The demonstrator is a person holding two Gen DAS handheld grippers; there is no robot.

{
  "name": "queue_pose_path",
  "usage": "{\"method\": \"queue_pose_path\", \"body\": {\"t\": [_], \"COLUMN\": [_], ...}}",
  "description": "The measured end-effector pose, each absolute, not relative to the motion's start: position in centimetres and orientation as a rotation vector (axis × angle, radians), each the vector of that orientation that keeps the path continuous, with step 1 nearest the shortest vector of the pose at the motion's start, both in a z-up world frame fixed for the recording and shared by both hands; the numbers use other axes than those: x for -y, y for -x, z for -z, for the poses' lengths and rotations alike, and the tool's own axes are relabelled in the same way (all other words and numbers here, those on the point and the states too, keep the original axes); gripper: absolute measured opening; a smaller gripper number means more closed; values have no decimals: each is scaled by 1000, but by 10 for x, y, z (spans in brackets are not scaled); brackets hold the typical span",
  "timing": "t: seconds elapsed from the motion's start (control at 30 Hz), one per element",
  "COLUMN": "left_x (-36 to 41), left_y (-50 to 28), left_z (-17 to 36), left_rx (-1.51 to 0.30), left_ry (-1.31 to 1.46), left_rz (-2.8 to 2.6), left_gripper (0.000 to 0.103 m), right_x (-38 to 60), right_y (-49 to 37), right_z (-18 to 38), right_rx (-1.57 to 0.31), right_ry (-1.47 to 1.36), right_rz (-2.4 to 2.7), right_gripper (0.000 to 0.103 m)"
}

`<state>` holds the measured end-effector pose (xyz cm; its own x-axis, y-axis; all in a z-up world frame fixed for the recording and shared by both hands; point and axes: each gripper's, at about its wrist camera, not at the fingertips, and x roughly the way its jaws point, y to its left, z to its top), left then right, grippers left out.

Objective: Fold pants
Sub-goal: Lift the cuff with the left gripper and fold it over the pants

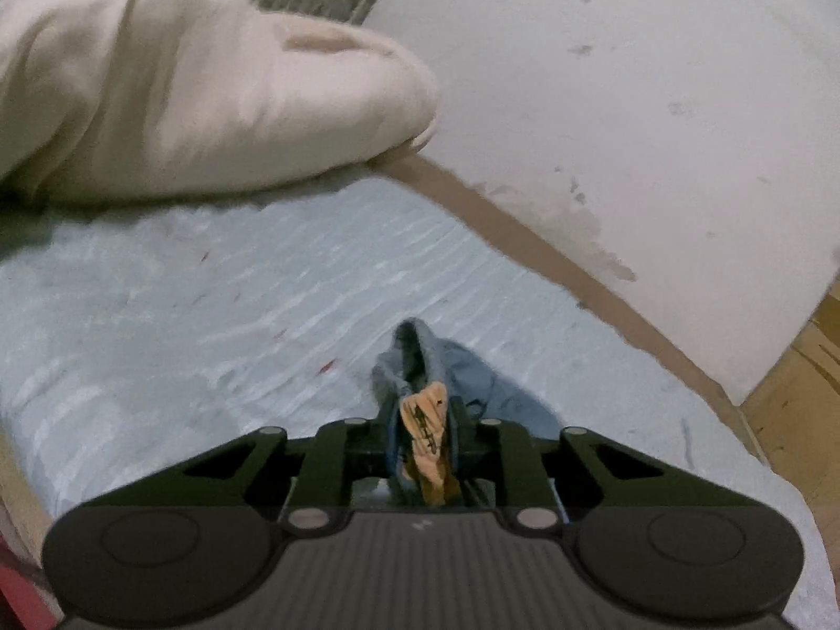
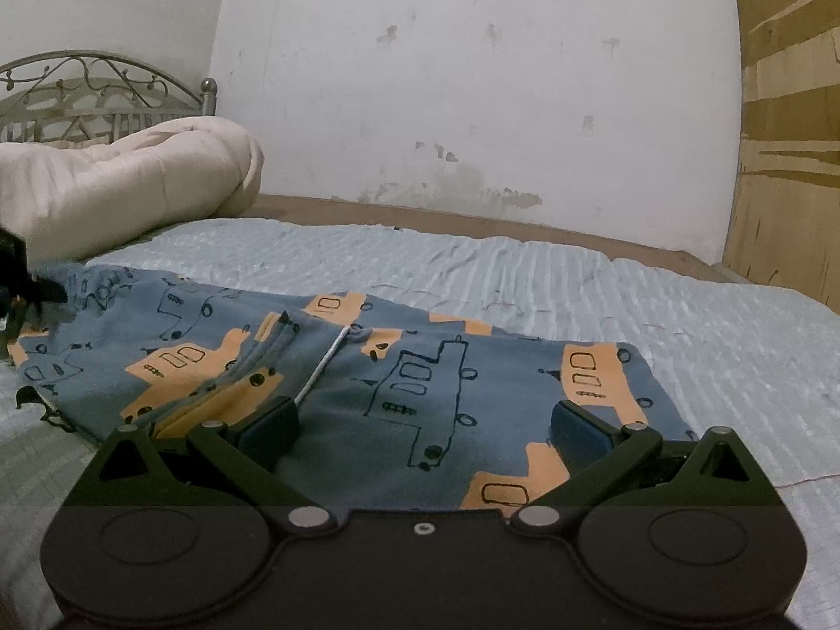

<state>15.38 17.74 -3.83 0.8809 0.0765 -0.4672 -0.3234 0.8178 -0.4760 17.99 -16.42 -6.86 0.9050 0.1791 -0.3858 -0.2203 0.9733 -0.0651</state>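
Blue pants (image 2: 399,367) printed with orange vehicles lie spread on the bed, a white drawstring near their middle. In the right wrist view my right gripper (image 2: 425,422) stands open at the near edge of the pants, its fingers wide apart with fabric lying flat between them. My left gripper (image 1: 426,420) is shut on a bunched fold of the pants (image 1: 462,367), and blue and orange cloth sticks up between its fingers. The left gripper (image 2: 31,289) also shows at the far left of the right wrist view, at the pants' left end.
A light blue ribbed sheet (image 2: 577,283) covers the bed. A rolled cream duvet (image 2: 131,184) lies at the head by a metal headboard (image 2: 94,89). A stained white wall (image 2: 472,79) runs along the far side, with a wooden panel (image 2: 787,131) at the right.
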Motion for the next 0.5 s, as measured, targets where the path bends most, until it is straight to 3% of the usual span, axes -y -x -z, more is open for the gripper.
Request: {"method": "queue_pose_path", "body": {"t": [0.5], "left_x": [-43], "left_y": [-161], "left_z": [-72], "left_rx": [-309], "left_ry": [289], "left_rz": [138], "left_gripper": [18], "right_x": [178], "right_y": [-170], "right_z": [50], "right_rx": [-339], "right_ry": [96], "right_rz": [-241], "right_gripper": [102]}}
